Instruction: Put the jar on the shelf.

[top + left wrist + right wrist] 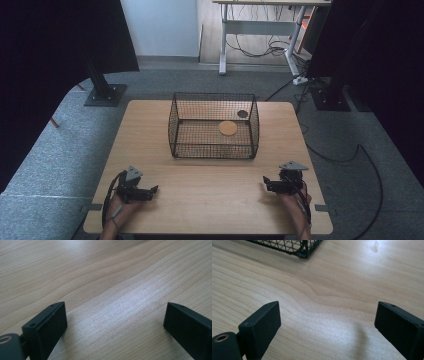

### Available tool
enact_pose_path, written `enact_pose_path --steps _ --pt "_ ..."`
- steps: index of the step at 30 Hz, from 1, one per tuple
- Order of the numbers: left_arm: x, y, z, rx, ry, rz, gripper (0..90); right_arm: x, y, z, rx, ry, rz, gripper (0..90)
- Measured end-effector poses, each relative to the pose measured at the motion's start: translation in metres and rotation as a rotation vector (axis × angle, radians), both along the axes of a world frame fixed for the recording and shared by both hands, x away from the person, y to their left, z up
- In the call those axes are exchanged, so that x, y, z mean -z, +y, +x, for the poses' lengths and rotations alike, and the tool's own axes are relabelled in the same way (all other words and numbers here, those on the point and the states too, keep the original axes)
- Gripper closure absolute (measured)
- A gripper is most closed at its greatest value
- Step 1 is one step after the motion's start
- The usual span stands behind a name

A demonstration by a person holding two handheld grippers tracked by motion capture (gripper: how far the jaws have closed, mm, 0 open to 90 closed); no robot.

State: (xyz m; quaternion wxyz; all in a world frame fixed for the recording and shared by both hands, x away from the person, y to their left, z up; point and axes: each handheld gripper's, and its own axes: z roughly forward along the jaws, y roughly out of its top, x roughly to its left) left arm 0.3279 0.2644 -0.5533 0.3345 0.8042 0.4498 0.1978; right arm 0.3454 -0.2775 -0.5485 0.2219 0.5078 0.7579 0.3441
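A black wire basket [214, 145] stands at the middle back of the wooden table [207, 190]. Inside it lies a round tan disc [228, 128], and a small dark disc [242, 113] sits near its back right corner. My left gripper [153, 191] rests near the table's front left, pointing right, open, with bare wood between its jaws [115, 322]. My right gripper [266, 183] rests near the front right, pointing left, open and empty [327, 322]. A corner of the basket [294, 247] shows at the top of the right gripper view.
Grey carpet surrounds the table. Black stands with dark curtains [102, 90] flank it at back left and back right [330, 97]. A desk frame with cables [265, 47] stands behind. A black cable [370, 165] runs across the floor at right.
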Motion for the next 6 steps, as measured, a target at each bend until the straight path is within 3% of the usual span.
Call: enact_pose_path --steps 6 --pt "0.0001 -0.0001 0.0000 -0.001 0.000 -0.001 4.7 0.0074 -0.0020 -0.0013 0.010 0.033 -0.006 6.4"
